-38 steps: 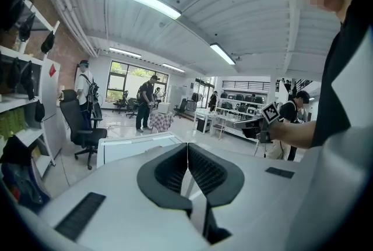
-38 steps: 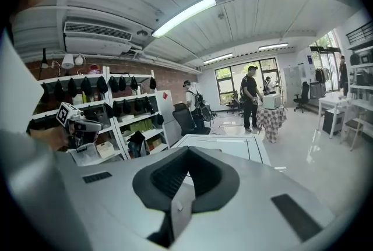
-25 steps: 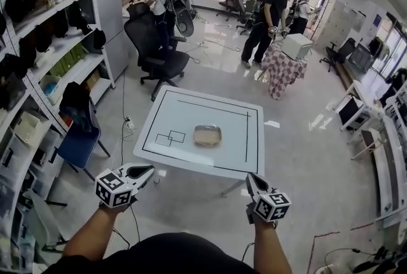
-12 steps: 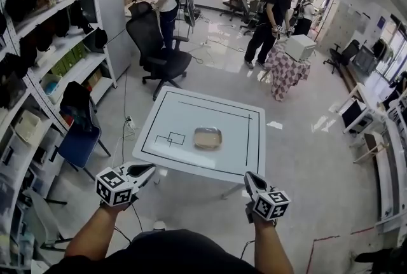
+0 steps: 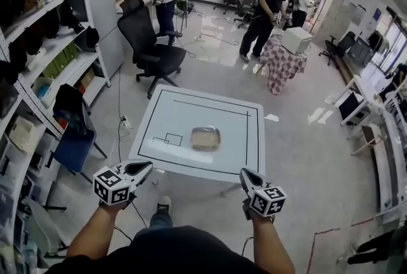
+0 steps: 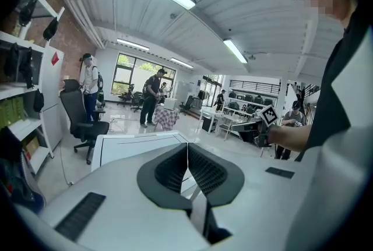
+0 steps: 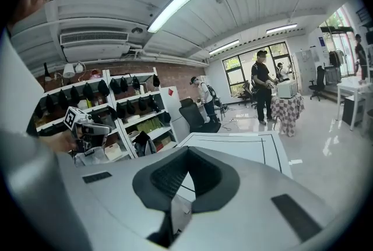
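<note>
Head view alone shows the tray (image 5: pixel 205 137); left gripper (image 5: pixel 147 166), right gripper (image 5: pixel 243 172) fingers are closed.

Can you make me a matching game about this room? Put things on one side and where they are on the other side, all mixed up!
Things:
1. beige dish
2. black office chair
3. checkered cloth
4. left gripper

Places:
A. under a white box
B. in the person's hand, jaws together
C. on the white table
D. on the floor, past the table's far side

Pairs: 1-C, 2-D, 3-A, 4-B
</note>
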{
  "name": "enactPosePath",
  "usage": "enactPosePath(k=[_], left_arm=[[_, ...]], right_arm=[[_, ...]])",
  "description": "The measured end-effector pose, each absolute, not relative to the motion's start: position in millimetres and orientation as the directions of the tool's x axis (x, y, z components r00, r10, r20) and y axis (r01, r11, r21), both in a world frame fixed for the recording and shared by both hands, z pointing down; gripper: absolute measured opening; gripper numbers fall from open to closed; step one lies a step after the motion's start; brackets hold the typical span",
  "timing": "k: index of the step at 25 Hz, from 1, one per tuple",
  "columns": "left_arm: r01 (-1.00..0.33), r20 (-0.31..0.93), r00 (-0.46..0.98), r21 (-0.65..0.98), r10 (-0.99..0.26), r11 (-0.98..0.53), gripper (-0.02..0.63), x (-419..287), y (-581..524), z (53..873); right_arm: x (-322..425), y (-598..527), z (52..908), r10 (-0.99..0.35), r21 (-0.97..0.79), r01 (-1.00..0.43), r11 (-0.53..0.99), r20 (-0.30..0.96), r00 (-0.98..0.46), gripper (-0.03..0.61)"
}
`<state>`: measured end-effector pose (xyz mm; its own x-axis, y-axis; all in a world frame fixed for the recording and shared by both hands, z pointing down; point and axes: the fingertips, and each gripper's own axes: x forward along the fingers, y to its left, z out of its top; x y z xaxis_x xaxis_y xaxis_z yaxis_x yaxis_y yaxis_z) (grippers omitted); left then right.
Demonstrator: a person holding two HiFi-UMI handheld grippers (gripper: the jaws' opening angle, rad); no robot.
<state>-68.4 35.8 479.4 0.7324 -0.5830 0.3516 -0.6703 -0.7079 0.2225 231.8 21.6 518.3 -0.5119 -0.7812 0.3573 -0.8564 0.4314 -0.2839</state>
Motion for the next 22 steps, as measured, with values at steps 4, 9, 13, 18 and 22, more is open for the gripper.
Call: enactPosePath(k=[4, 9, 13, 18, 22], left_arm=[[-0.649, 0.338, 0.752, 0.236, -0.566, -0.723, 0.021, -65, 7, 481], [-0.629, 0.345, 0.767, 0.241, -0.541, -0.739, 0.021, -71, -34, 487], [-0.617, 0.36, 0.774, 0.248, -0.521, -0.747, 0.021, -79, -69, 495], [-0.594, 0.372, 0.788, 0.254, -0.49, -0.763, 0.021, -80, -109, 500], [-0.578, 0.369, 0.799, 0.257, -0.474, -0.774, 0.021, -78, -138, 498]], right_arm=[[232, 5, 518, -0.792, -0.281, -0.868, 0.409, 0.362, -0.491, 0.014], [225, -26, 528, -0.796, -0.287, -0.88, 0.38, 0.383, -0.468, 0.014], [214, -54, 531, -0.795, -0.283, -0.884, 0.371, 0.395, -0.46, 0.014], [206, -85, 533, -0.801, -0.29, -0.89, 0.351, 0.4, -0.446, 0.014], [204, -102, 538, -0.802, -0.296, -0.896, 0.332, 0.411, -0.433, 0.014]])
